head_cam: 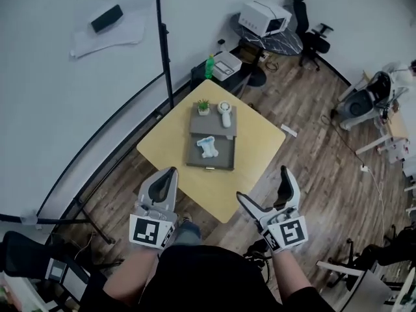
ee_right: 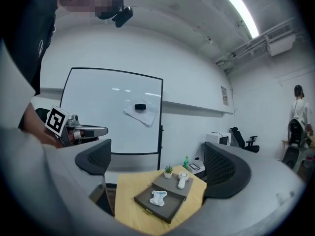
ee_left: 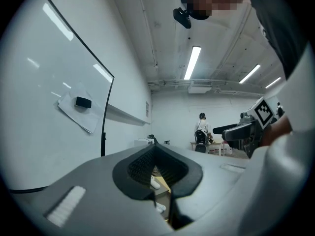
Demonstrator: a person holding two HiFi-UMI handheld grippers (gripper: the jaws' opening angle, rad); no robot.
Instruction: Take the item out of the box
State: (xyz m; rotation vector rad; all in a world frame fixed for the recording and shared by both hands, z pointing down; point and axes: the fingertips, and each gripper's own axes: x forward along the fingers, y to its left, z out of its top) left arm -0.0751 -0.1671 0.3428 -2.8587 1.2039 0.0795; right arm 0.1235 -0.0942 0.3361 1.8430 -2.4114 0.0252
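A white-and-blue item lies in the open grey box on a yellow table. Well short of it, the left gripper has its jaws pressed together, and the right gripper is spread wide and empty.

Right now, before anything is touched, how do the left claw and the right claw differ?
The left claw has its jaws shut together; the right claw stands wide open. Between the right claw's jaws the grey box and its open drawer show whole; past the left claw's, only a sliver of the table. Both are empty and hover short of the table.
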